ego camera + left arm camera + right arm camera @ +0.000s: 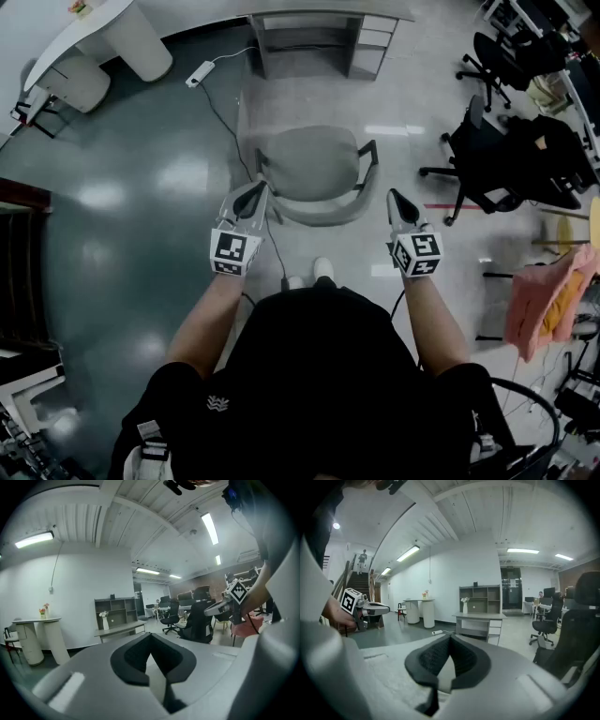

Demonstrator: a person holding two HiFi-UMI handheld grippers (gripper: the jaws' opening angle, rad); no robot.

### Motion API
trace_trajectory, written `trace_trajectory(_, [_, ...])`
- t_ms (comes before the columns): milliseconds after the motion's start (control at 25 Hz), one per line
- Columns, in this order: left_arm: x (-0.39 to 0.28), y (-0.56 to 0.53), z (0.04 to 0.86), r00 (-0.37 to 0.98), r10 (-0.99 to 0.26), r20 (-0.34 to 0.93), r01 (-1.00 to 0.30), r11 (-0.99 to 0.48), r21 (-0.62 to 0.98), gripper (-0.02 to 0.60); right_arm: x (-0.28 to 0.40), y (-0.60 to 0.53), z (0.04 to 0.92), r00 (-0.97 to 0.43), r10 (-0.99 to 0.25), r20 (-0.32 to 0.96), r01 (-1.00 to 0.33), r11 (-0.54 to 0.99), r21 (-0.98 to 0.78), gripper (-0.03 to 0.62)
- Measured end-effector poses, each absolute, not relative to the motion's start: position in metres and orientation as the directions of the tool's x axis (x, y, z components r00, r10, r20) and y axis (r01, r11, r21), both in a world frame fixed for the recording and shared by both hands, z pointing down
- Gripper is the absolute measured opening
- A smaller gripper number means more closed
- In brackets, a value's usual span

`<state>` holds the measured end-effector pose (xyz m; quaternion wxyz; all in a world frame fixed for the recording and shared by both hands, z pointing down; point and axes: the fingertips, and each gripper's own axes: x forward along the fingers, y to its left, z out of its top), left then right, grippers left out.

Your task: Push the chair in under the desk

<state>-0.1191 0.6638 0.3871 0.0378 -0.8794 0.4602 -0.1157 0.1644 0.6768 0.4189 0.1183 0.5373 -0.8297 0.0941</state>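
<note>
A grey armchair (314, 169) stands on the floor in the head view, its back towards me and its seat facing the grey desk (323, 13) at the top. A stretch of floor lies between chair and desk. My left gripper (256, 192) is shut, its tip at the back left corner of the chair; whether it touches I cannot tell. My right gripper (394, 197) is shut, just right of the chair's back, slightly apart. The left gripper view shows shut jaws on my left gripper (150, 638) and the desk (121, 628) beyond. My right gripper (450, 639) points at the desk (480, 617).
A white power strip (200, 72) and its cable lie on the floor left of the desk. A round white table (98, 28) stands at far left. Black office chairs (497, 159) crowd the right side. A pink cloth (548, 295) hangs at the right edge.
</note>
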Motion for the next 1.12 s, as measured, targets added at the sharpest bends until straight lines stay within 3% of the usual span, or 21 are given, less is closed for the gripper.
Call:
trace_trajectory(560, [-0.119, 0.688, 0.402, 0.589, -0.784, 0.197, -0.768, -0.619, -0.167, 0.006, 0.15, 0.703, 0.425, -0.388, -0.861, 0.328, -0.914, 0.405, -0.019, 0.002])
trace_trajectory(800, [-0.114, 0.704, 0.444, 0.617, -0.736, 0.278, -0.72, -0.671, -0.18, 0.006, 0.136, 0.72, 0.451, -0.432, -0.813, 0.391, -0.892, 0.449, -0.05, 0.002])
trace_trajectory(960, [-0.101, 0.708, 0.481, 0.641, -0.68, 0.355, -0.656, -0.726, -0.206, 0.064, 0.123, 0.727, 0.486, -0.458, -0.756, 0.467, -0.856, 0.518, -0.001, 0.003])
trace_trajectory(1120, [-0.084, 0.713, 0.523, 0.654, -0.602, 0.458, -0.584, -0.787, -0.2, 0.142, 0.108, 0.726, 0.526, -0.469, -0.676, 0.569, -0.788, 0.611, 0.077, 0.142])
